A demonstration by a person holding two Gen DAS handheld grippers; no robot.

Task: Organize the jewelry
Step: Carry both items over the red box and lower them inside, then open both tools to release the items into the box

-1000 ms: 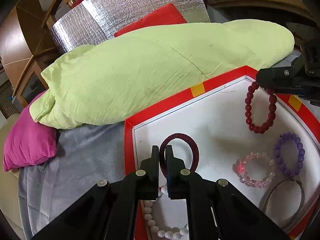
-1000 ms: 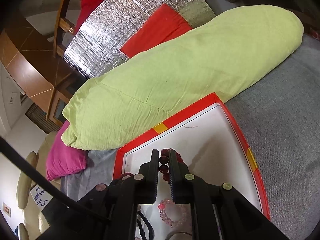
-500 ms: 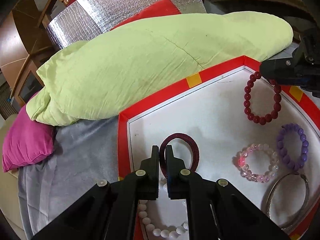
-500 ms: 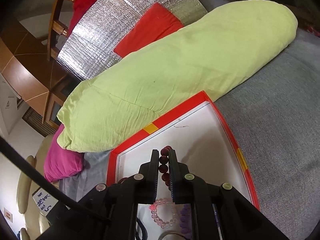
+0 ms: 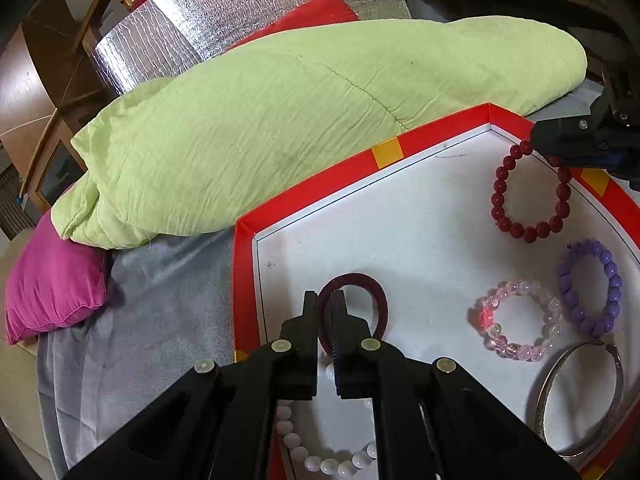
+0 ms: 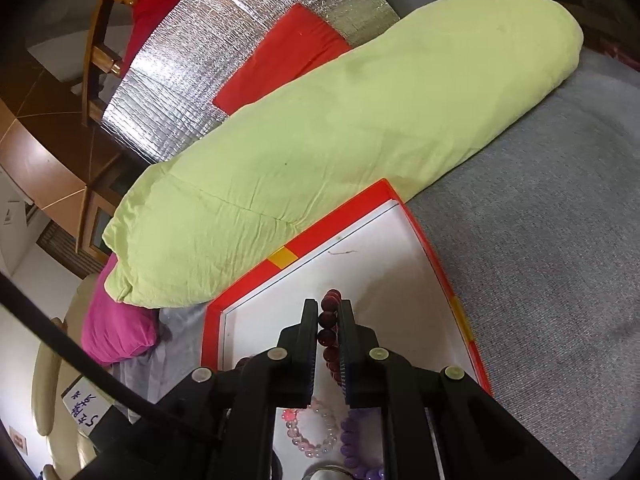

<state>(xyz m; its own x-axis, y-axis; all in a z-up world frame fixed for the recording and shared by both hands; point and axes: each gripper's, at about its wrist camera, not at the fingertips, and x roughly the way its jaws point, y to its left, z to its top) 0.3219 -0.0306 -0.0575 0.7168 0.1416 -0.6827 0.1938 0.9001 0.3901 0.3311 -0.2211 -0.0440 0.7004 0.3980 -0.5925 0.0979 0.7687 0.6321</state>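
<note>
A red-rimmed white tray (image 5: 420,240) lies on a grey bed cover. My left gripper (image 5: 325,300) is shut on a dark maroon hair tie (image 5: 370,292) at the tray's near left. My right gripper (image 6: 328,312) is shut on a dark red bead bracelet (image 6: 329,336), which hangs at the tray's far right corner in the left wrist view (image 5: 528,192). In the tray lie a pink crystal bracelet (image 5: 516,320), a purple bead bracelet (image 5: 588,288), a silver bangle (image 5: 580,396) and a white pearl strand (image 5: 320,460).
A long light-green pillow (image 5: 300,120) lies just behind the tray. A magenta cushion (image 5: 52,284) sits at the left. A red cushion (image 6: 280,56) and silver foil padding (image 6: 240,40) stand behind. Grey cover (image 6: 540,260) extends right of the tray.
Both grippers have drawn back and up a little with their pieces; the tray and pillow sit lower in the right view. The red bracelet stays held at the far corner.
</note>
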